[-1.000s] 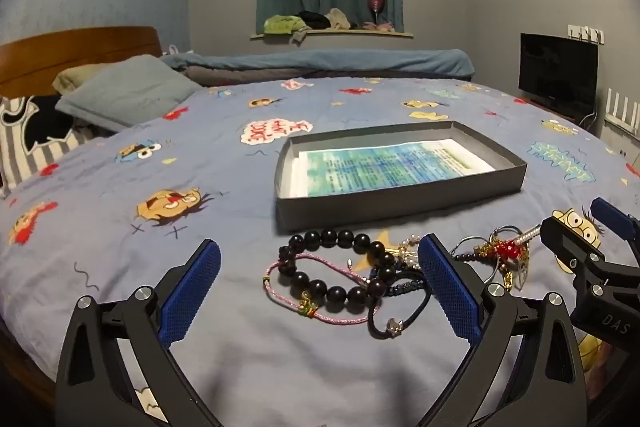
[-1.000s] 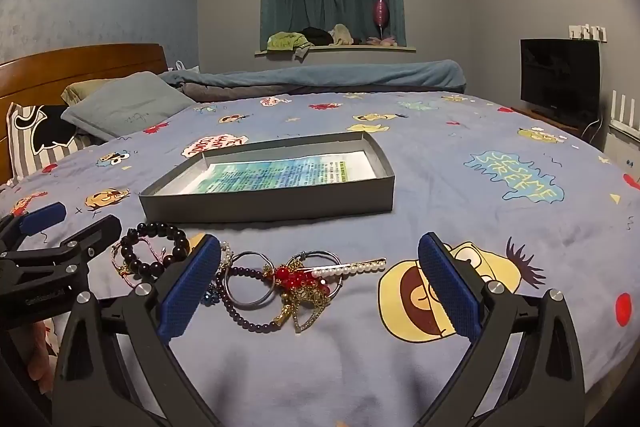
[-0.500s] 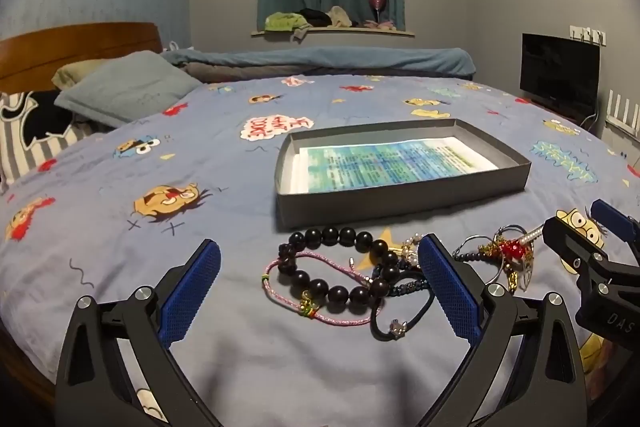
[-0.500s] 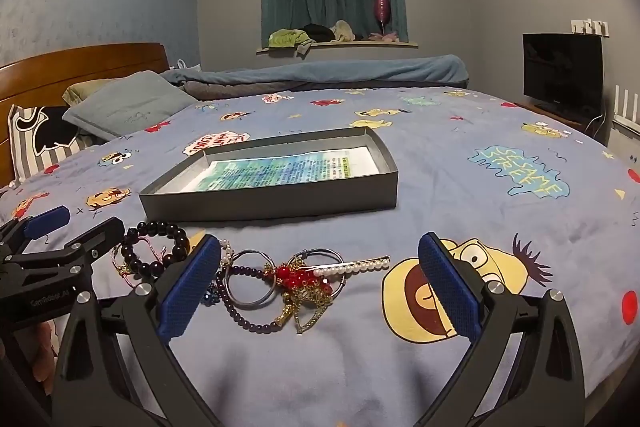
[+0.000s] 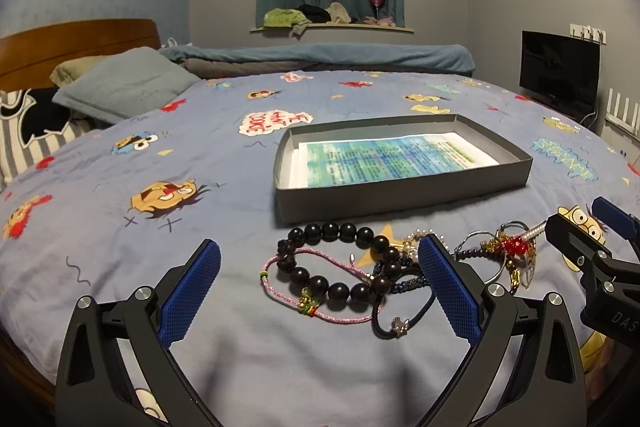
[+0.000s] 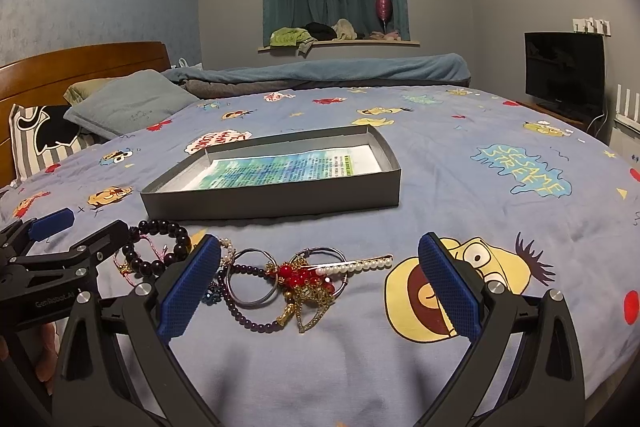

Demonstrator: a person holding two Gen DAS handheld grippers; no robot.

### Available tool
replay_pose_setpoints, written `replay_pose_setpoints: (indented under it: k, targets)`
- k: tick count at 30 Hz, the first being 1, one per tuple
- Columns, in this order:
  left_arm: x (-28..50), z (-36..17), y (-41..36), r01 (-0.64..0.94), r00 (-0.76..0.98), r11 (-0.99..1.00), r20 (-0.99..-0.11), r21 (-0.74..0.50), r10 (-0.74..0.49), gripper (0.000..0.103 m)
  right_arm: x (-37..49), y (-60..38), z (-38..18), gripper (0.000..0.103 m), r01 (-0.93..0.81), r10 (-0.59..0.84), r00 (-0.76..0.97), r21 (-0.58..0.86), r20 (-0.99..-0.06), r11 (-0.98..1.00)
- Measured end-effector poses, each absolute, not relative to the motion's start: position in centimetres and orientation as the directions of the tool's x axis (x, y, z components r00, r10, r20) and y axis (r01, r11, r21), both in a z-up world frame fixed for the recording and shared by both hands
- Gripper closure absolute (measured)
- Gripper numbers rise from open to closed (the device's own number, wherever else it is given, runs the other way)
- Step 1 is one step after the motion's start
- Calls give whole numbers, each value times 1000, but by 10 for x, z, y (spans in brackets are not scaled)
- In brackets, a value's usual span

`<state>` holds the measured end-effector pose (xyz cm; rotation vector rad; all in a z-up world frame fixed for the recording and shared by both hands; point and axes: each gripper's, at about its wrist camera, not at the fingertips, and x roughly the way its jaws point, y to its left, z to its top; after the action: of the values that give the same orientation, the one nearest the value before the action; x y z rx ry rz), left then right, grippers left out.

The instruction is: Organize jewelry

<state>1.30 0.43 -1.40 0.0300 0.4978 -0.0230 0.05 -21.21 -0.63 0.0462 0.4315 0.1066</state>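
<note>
**Inspector:** While both tools hover low over the bed (image 5: 120, 163), nothing is held. The left tool (image 5: 320, 295) has its blue pads wide apart, framing the black bead bracelet (image 5: 340, 263), with the pink cord bracelet (image 5: 320, 307) looped under it and a dark cord with a small charm (image 5: 398, 325) just beside its right pad. The right tool (image 6: 320, 287) is equally spread, around the red-beaded gold ornament (image 6: 300, 277), the pearl hairpin (image 6: 354, 265), a silver ring hoop (image 6: 252, 281) and a purple bead strand (image 6: 248, 319).

**Assistant:** Which step do you judge this to be?

**Inspector:** The approach to a first pick, I would say. All the jewelry lies on the bedspread, just in front of the grey box (image 6: 280, 197); the box holds only a printed sheet (image 6: 280, 169).

**Assistant:** And the next move?

**Inspector:** Lowering one tool onto a single piece and closing. The pieces overlap, so a careless pinch may drag neighbours along.

**Assistant:** Anything unclear?

**Inspector:** The left tool's right pad covers the middle of the pile, so whether the two clusters are tangled cannot be told. The sheet's print is unreadable. Beyond lie pillows (image 5: 128, 83) and a dark television (image 6: 564, 67).
</note>
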Motion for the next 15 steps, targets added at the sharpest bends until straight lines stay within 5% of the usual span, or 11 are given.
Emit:
replay_pose_setpoints:
  k: [15]
  targets:
    - [13,-17,3,28,879,999,-476,33,-9,5,1,-213,-6,5,-93,113,902,66,-416,993]
